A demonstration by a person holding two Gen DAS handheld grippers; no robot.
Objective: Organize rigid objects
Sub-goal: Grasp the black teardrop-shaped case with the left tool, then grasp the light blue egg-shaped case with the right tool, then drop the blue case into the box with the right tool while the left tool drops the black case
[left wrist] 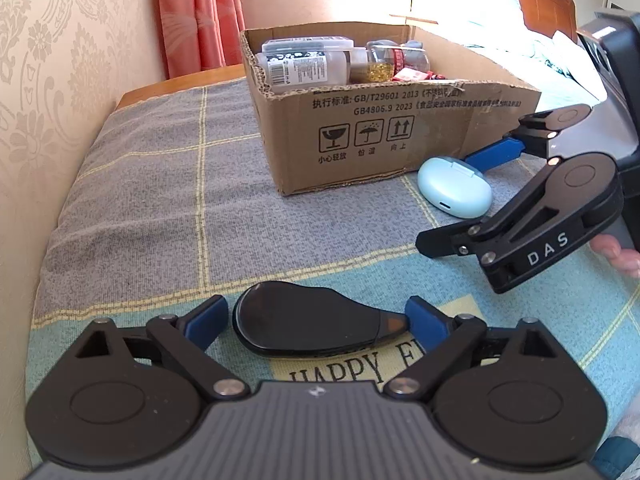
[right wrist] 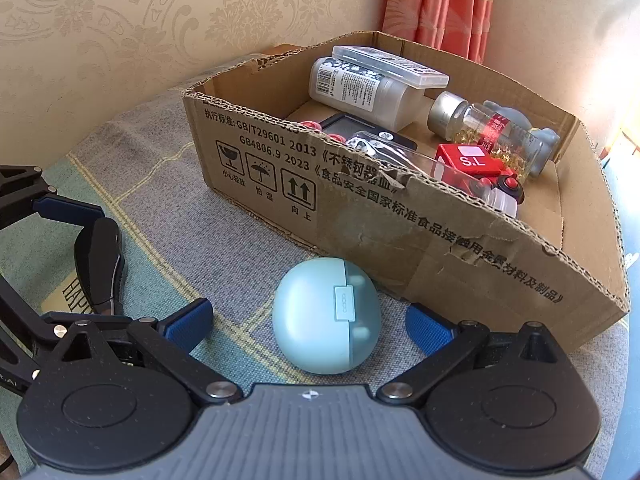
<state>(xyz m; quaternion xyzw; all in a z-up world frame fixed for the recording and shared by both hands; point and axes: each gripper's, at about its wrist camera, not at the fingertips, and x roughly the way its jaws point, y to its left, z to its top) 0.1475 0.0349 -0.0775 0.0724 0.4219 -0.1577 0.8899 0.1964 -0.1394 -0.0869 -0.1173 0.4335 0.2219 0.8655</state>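
Lying between the spread fingers of the right hand-held gripper [right wrist: 309, 324], the earbud case [right wrist: 326, 316] sits on the blanket [right wrist: 224, 256] just in front of the box [right wrist: 440, 240], touching neither pad. It looks like a light, hard plastic shell, smooth and rounded, so it will likely be slippery and may squirt out if pinched off-centre; the best hold is probably across its widest middle, pads square to the sides, clear of the hinged lid seam so the squeeze does not pop it open. The left hand-held gripper [left wrist: 316, 320] is likewise spread, with the black device [left wrist: 316, 320] lying crosswise between its fingers, close to both pads but not visibly clamped. That piece appears rigid, glossy and flat, tapering toward the right finger, so the thicker rounded end to the left should give the surer grip; its low profile on soft cloth means the pads may need to press down into the blanket to get under its edge. The box ahead of both already holds bottles [right wrist: 360, 88] and a red block [right wrist: 470, 160], with free room at its near right corner.
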